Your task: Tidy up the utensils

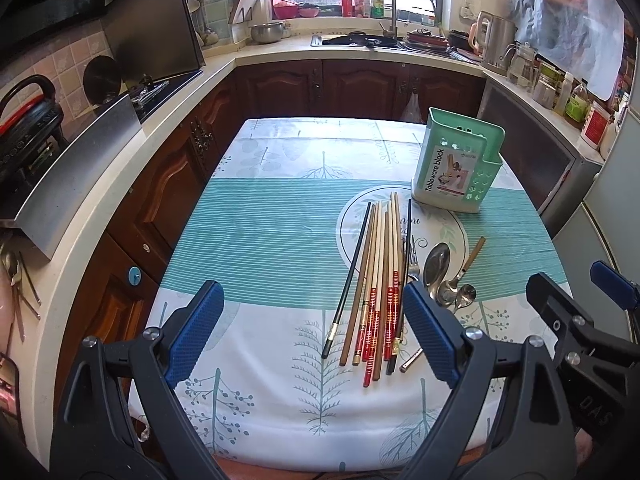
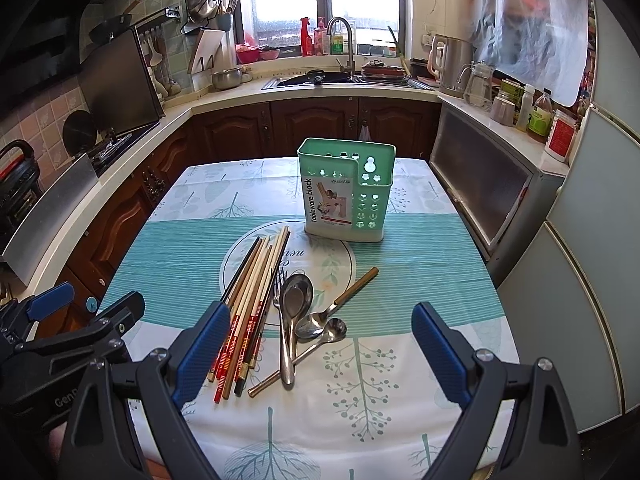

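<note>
Rt tongs wide over spoons, holder behind

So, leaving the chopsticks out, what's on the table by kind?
Spoons: 3
Fork: 1
Holder: 1
Total: 5

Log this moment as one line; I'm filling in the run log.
stage: start | left tongs: open, empty | right tongs: open, empty | chopsticks, spoons: on table | green holder: upright, nothing visible inside
</note>
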Action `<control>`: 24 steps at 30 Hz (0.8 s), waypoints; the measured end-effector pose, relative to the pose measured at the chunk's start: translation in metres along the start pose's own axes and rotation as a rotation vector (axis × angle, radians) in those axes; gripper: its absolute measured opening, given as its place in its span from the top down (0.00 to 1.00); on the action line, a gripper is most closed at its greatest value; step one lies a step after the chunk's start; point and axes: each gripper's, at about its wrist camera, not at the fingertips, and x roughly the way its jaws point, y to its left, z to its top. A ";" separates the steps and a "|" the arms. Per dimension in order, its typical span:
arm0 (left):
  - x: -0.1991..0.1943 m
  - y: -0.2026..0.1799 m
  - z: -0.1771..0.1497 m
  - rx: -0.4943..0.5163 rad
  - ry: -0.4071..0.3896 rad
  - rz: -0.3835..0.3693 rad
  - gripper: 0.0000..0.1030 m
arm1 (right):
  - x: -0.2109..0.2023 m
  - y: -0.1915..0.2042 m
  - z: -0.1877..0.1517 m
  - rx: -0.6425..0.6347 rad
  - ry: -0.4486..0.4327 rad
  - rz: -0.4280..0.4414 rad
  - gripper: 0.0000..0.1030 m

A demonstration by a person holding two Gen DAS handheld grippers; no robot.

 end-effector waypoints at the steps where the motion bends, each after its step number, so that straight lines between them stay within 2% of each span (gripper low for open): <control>1: 0.000 0.001 0.000 -0.001 0.001 0.001 0.13 | 0.000 0.001 0.000 -0.002 0.001 0.001 0.10; 24: -0.001 0.002 0.003 -0.005 -0.004 0.012 0.13 | 0.005 -0.002 0.004 -0.007 0.003 0.031 0.10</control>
